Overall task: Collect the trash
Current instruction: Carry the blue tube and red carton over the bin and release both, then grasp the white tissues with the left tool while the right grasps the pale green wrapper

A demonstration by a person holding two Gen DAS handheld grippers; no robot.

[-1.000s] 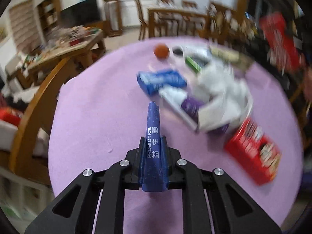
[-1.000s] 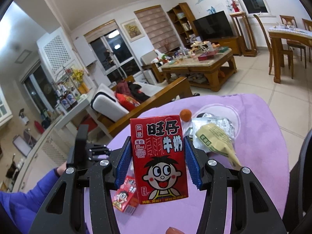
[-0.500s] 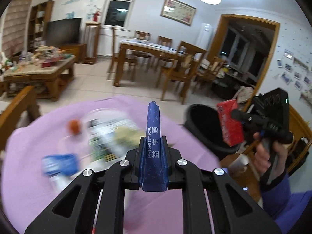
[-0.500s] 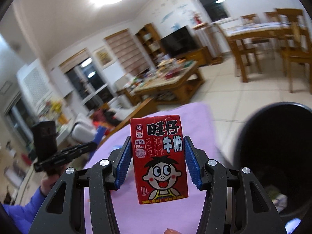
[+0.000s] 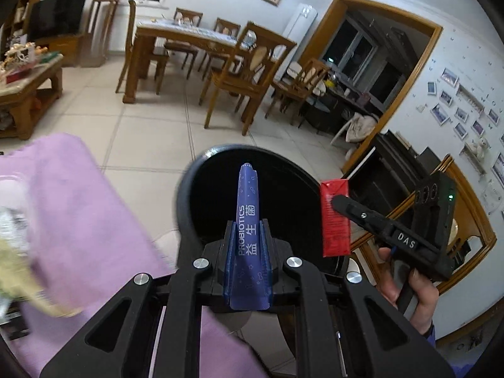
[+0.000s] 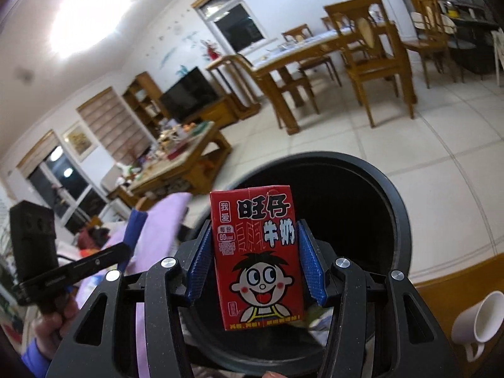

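Left gripper (image 5: 248, 245), jaws clamped narrow on a blue probiotics sachet (image 5: 248, 220), poised above the black bin (image 5: 189, 186). Right gripper (image 6: 255, 261), blue pads (image 6: 310, 264) pressed on a red milk carton (image 6: 255, 255), over the same bin's mouth. Purple-clothed table (image 5: 82, 208) edge adjoins the bin; blurred wrappers (image 5: 19, 261), probably trash, lie there.
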